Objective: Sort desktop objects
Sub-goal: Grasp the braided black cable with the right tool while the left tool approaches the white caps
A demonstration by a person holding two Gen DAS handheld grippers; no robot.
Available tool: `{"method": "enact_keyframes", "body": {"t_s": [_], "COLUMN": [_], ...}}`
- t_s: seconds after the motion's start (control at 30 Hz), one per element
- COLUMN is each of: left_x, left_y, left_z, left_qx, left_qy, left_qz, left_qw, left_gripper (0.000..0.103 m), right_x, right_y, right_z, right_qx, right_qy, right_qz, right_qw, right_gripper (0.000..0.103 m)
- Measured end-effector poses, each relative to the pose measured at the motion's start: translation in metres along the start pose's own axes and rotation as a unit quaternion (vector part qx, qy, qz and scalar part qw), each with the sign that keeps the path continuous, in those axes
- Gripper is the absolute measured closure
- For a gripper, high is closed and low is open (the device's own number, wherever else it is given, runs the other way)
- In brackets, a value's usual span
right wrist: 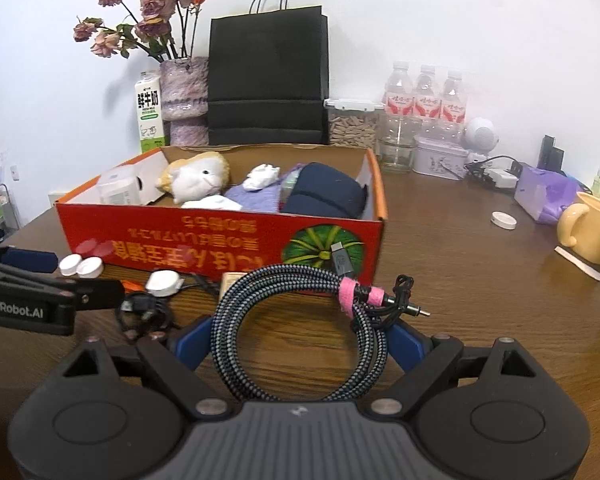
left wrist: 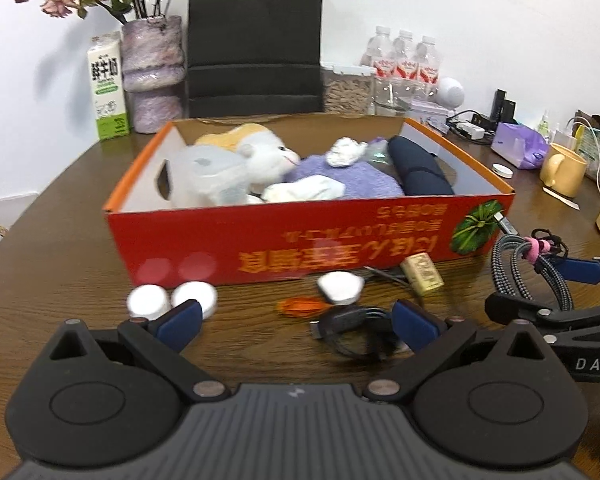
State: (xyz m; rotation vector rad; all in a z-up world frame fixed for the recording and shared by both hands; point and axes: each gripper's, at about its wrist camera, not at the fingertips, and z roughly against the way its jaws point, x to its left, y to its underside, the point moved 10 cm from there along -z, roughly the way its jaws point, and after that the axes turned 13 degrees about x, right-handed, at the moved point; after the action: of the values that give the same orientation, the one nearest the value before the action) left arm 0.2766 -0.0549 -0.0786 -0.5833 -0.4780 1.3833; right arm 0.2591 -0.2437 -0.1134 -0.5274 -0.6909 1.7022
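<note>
desktop objects half sorted: your right gripper (right wrist: 296, 344) fingers grip the coiled cable (right wrist: 300, 320), left gripper (left wrist: 296, 320) fingers open, smalls (left wrist: 339, 286) still on the bench (left wrist: 60, 248) beside the red box (left wrist: 204, 236).

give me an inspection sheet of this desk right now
surface: wooden table, crowded
job's things: red box holding plush toy; white caps, white plug in front
clutter: yellow mug, water bottles, milk carton
grippers: left tongs open, empty; right tongs closed on braided cable coil
cables: small black cable on table by left tongs
surroundings: black paper bag, flower vase
</note>
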Motion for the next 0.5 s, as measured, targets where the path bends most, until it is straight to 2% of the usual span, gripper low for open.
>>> {"method": "enact_keyframes", "body": {"t_s": [0.23, 0.5], "left_x": [-0.02, -0.021], "left_y": [0.002, 0.008], "left_z": [-0.02, -0.03], "left_qx": [0.025, 0.039], "left_qy": [-0.014, -0.035], "left_qz": [-0.002, 0.006], "left_qw": [0.9996, 0.9986], "left_gripper": [0.0, 0.0], "right_x": [-0.01, -0.013], "right_y": [0.0, 0.003], "right_z": [-0.006, -0.007], "right_qx": [0.006, 0.0], "right_qy": [-0.009, -0.022], "right_qz": [0.012, 0.013], "right_qw": [1.0, 1.0], "right_gripper": [0.013, 0.013]}}
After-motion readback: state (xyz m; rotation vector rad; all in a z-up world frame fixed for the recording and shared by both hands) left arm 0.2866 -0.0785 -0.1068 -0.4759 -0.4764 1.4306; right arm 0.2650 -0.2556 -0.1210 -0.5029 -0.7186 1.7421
